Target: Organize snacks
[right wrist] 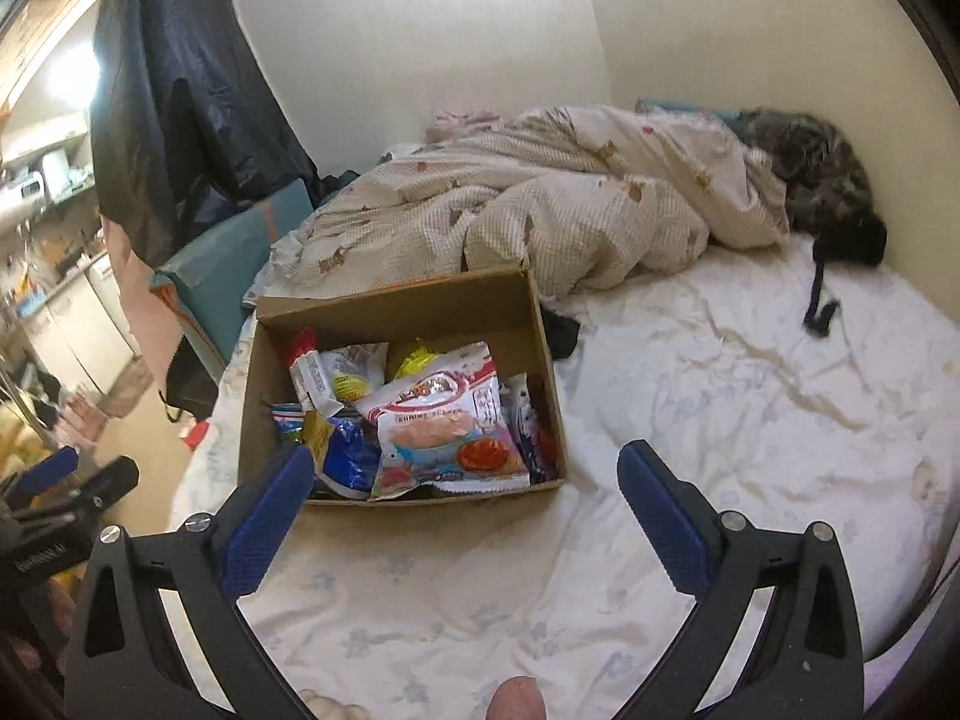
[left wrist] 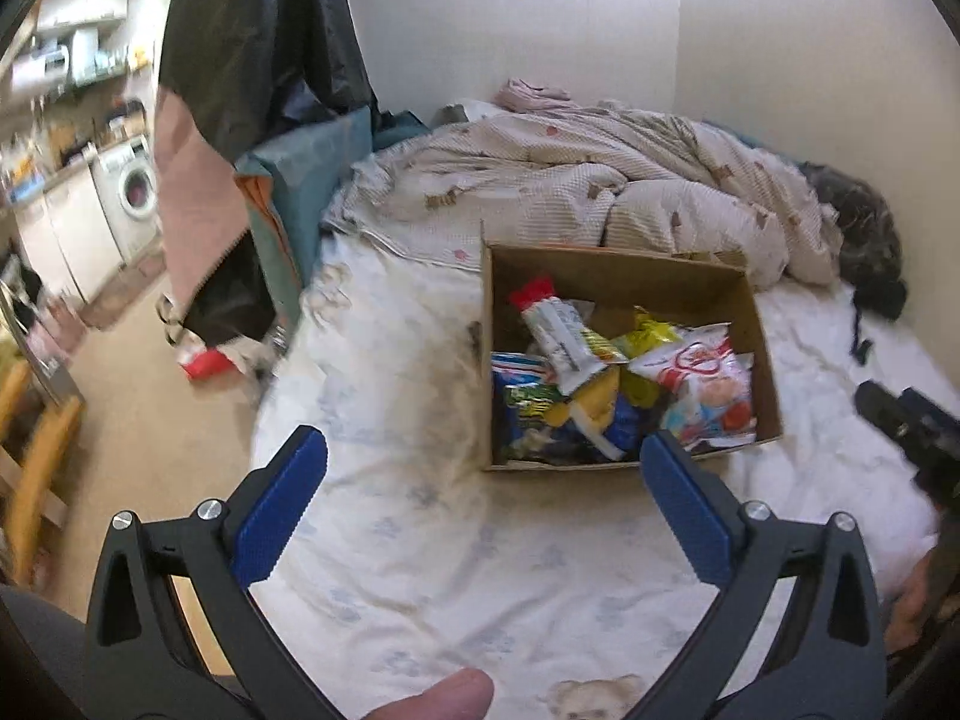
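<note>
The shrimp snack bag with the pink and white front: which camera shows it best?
The right wrist view. There the shrimp snack bag lies face-up on top in the cardboard box, its front picture and lettering in view. The left wrist view shows the same bag farther off, crumpled and at an angle, its print unreadable.

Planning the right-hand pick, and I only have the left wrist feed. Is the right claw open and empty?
Observer: Yes. The right claw is wide open, with nothing between its jaws.
Operator: Anything hidden past the box's right wall?
Observer: A small black cloth item lies on the sheet beside the cardboard box, near its back right corner.
Operator: Any print readable on the top bag?
Observer: The white and red bag reads "shrimp" above a bowl picture.
</note>
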A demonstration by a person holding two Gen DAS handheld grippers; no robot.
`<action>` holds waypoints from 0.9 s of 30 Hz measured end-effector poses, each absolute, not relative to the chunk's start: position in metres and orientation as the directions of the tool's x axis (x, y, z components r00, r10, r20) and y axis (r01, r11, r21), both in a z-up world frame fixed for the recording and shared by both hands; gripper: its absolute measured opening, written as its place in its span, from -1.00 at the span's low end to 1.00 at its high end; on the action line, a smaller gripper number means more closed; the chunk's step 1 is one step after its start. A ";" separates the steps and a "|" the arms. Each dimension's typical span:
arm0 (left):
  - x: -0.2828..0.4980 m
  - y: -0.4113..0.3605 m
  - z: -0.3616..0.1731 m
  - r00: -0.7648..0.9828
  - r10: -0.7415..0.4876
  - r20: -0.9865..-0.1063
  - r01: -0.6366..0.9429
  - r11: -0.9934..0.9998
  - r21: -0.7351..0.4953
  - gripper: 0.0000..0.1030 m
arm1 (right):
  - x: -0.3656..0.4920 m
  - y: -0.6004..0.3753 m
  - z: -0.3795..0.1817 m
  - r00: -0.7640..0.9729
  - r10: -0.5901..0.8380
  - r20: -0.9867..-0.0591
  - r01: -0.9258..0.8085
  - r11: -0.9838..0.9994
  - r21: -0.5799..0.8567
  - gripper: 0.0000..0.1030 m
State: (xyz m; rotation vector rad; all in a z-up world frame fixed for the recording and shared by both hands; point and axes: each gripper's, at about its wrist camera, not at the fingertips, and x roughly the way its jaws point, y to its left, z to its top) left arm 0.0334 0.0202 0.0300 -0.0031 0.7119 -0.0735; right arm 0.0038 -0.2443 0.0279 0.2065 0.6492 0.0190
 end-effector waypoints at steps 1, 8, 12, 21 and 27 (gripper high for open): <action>0.034 0.021 0.029 0.754 -0.069 -0.653 0.062 0.998 -0.034 1.00 | 0.004 -0.240 0.029 0.806 0.068 -0.588 0.043 0.984 0.173 1.00; 0.035 0.025 0.028 0.757 -0.055 -0.652 0.035 0.998 -0.044 1.00 | 0.008 -0.221 0.024 0.797 0.069 -0.599 0.001 0.993 0.115 1.00; 0.035 0.022 0.024 0.754 -0.037 -0.656 0.035 0.999 -0.016 1.00 | 0.012 -0.213 0.019 0.784 0.075 -0.617 -0.015 0.995 0.101 1.00; 0.031 0.012 0.026 0.765 -0.053 -0.641 0.069 0.998 0.001 1.00 | 0.017 -0.215 0.014 0.765 0.081 -0.639 0.000 0.992 0.126 1.00; 0.031 0.011 0.024 0.761 -0.052 -0.647 0.067 0.998 -0.001 1.00 | 0.017 -0.218 0.014 0.764 0.076 -0.641 0.012 0.991 0.133 1.00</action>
